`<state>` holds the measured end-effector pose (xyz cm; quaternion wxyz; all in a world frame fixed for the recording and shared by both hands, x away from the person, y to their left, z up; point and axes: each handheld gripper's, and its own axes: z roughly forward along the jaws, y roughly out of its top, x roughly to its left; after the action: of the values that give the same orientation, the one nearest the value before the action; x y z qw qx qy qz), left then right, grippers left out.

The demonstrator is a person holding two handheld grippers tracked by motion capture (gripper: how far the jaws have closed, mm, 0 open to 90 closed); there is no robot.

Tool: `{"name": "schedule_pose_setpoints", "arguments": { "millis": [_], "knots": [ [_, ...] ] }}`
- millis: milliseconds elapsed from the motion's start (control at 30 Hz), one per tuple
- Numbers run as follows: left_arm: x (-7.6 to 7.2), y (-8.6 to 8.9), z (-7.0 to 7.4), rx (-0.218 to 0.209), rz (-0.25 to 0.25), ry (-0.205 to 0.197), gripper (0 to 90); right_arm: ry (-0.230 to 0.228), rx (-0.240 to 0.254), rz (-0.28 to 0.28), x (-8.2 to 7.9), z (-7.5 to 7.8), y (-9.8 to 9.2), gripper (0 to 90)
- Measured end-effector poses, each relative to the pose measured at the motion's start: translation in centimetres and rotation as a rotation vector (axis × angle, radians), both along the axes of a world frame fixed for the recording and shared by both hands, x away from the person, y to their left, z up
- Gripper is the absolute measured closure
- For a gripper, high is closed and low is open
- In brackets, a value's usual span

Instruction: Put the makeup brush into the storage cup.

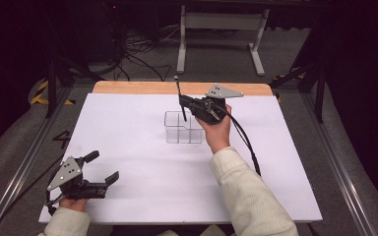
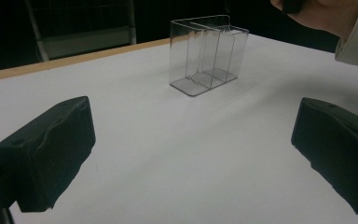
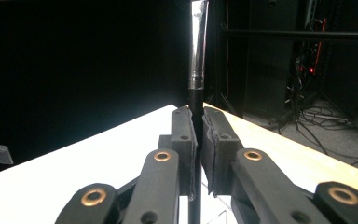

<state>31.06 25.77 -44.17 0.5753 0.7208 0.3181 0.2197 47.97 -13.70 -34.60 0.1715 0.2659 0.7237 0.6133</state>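
Observation:
A clear acrylic organizer (image 1: 183, 128) with several upright compartments stands near the middle of the white table (image 1: 142, 172); the left gripper view shows the organizer (image 2: 208, 53) ahead. My right gripper (image 1: 183, 102) hovers just above its back edge, shut on a thin black stick (image 1: 179, 96) held nearly upright. In the right gripper view, that gripper (image 3: 199, 126) clamps the stick (image 3: 198, 51), which has a silver metal section higher up. My left gripper (image 1: 103, 167) rests low near the front left corner, open with nothing between its jaws, and its wide gap (image 2: 191, 149) frames bare table.
A wooden strip (image 1: 177, 87) runs along the table's far edge. Beyond it stand a white metal frame (image 1: 221, 29) and loose cables (image 1: 142, 54) on the floor. The right hand (image 2: 326, 16) reaches in from the right of the organizer.

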Motion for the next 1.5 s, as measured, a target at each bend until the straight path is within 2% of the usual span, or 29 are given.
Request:
{"name": "schedule_pose_setpoints", "arguments": {
  "millis": [533,1233,1500],
  "knots": [
    [0.0,0.0,0.0,0.001,-0.003,0.005,0.2,0.054,-0.018,-0.033,0.7,-2.4,-0.1,83.7],
    [0.0,0.0,0.0,0.006,-0.004,0.001,0.3,0.108,-0.038,-0.054,0.9,-4.5,-0.4,83.6],
    [0.0,0.0,0.0,0.005,-0.003,-0.001,0.4,0.116,-0.038,-0.054,0.9,-4.7,-0.5,83.4]
  ]
}}
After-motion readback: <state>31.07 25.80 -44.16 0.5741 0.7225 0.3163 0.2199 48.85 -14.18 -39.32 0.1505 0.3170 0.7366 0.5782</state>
